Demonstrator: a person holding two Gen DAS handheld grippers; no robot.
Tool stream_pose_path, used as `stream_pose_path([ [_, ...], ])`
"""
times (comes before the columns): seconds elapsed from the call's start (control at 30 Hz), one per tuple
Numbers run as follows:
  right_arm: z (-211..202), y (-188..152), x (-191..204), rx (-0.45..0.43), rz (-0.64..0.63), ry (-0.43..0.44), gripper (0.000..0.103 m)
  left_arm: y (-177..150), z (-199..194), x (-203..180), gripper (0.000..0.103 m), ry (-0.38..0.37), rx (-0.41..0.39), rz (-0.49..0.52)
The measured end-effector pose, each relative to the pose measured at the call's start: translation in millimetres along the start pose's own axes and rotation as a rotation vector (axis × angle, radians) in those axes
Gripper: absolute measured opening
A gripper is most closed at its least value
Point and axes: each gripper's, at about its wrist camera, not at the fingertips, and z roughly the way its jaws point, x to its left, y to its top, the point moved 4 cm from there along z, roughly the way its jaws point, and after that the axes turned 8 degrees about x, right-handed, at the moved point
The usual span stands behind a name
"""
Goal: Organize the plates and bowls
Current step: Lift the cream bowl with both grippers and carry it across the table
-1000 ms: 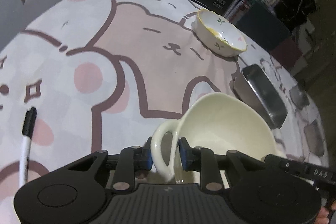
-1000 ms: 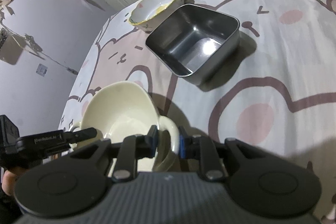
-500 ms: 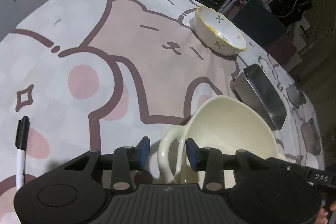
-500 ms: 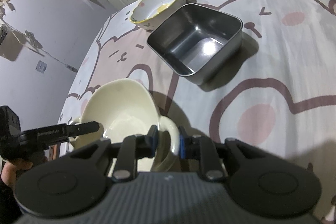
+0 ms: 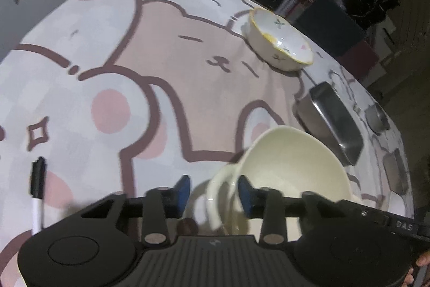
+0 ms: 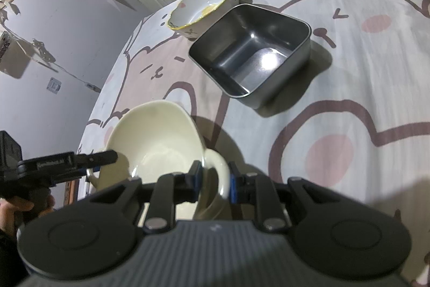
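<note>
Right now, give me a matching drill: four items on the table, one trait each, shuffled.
Items:
1. cream bowl
2. flowered bowl
3. square tin
4. marker

Traits:
A. shiny metal, empty
B. black cap, lying flat on the cloth
C. yellow rim, farthest back
D. loop handles, one between each gripper's fingers

Pairs: 1-D, 2-C, 3-A, 4-B

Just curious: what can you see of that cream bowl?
The cream bowl looks glazed ceramic: deep, empty, a loop handle on each side. The right gripper is shut on one handle; the other sits between the jaws of the left gripper, which have just been closing but are not pressing it. Whether it rests on the tablecloth is unclear.
</note>
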Motion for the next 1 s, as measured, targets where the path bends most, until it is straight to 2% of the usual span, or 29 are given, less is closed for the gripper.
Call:
stream_pose_path([
  [0.43, 2, 0, -2, -0.007, 0.011, 0.002, 0.025, -6, -1, -7, 0.026, 0.034, -0.028, 0.016],
  [0.73, -2, -1, 2, -0.015, 0.010, -0.027, 0.025, -17, -5, -3, 0.025, 0.008, -0.057, -0.070],
  [1.0, -17, 3, 1, -0.005, 0.011, -0.028, 0.026, -23, -17, -17, 0.024, -0.011, -0.079, -0.123],
])
